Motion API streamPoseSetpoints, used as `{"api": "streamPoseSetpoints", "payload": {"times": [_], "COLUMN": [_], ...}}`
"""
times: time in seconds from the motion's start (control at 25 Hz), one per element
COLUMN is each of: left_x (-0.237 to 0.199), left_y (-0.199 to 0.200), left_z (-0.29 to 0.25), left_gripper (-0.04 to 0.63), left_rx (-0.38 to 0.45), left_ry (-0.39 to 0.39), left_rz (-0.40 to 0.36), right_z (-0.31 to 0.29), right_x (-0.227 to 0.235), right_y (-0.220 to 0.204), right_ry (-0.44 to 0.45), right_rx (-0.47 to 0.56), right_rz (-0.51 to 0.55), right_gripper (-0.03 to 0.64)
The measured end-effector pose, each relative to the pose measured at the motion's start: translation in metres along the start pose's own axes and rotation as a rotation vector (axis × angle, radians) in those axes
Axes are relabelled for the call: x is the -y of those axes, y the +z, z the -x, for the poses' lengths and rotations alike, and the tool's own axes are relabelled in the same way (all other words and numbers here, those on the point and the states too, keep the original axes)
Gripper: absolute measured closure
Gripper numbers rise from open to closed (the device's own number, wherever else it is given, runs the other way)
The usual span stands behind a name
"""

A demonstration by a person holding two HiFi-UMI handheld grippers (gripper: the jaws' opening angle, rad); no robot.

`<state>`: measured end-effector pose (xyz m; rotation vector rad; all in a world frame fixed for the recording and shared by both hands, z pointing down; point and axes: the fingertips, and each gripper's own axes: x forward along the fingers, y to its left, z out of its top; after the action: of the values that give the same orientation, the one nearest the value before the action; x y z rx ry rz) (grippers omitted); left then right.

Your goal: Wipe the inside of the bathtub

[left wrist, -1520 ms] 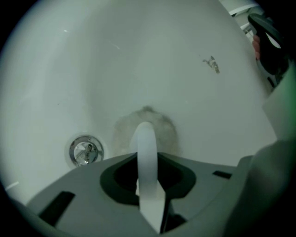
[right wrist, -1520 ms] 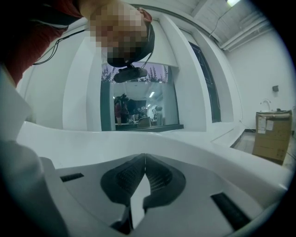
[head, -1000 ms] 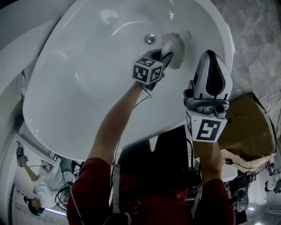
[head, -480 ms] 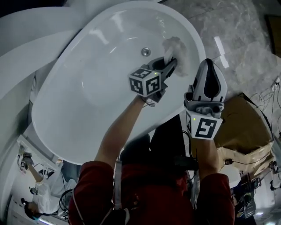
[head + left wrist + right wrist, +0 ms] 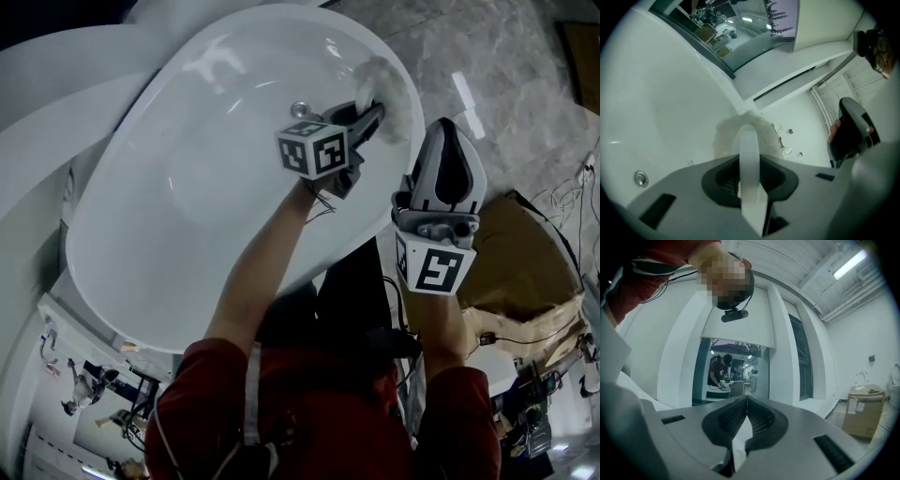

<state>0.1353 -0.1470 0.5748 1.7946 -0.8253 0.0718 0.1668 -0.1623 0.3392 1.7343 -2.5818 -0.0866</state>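
Inside the bathtub (image 5: 187, 187), the fluffy white pad (image 5: 386, 89) sits pressed against the far-end wall, near the drain (image 5: 300, 109). The left tongs (image 5: 370, 117) are clamped on its white strap. The right tongs (image 5: 450, 131) are pinched together on nothing, held beside the tub's rim near a cardboard box (image 5: 525, 253).

Bathtub (image 5: 178, 187): white, glossy, oval, its long axis running from 7 to 1 o'clock in the head view. Round metal drain (image 5: 300, 109) near the 1 o'clock end.
Wiping pad (image 5: 382, 77): white, fluffy, against the inner wall at the drain's 2 o'clock. Its stiff white band (image 5: 749, 154) is pinched in my left claw (image 5: 373, 114).
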Motion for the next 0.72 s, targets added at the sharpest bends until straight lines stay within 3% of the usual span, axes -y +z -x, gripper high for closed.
{"api": "streamPoseSetpoints", "payload": {"times": [0.44,0.72], "left_x": [-0.023,-0.064], "left_y": [-0.01,-0.021], "left_z": [-0.011,-0.016], "left_gripper": [0.503,0.503], "left_rx": [0.001,0.049], "left_ry": [-0.015,0.007], "left_rz": [0.0,0.054], "right_z": [-0.01,-0.019], "right_x": [-0.001,-0.017], "right_y": [-0.033,-0.071], "right_ry": [0.019,0.073], "right_rx": [-0.032,-0.065], "right_rz": [-0.013,-0.012], "right_gripper": [0.604,0.604]}}
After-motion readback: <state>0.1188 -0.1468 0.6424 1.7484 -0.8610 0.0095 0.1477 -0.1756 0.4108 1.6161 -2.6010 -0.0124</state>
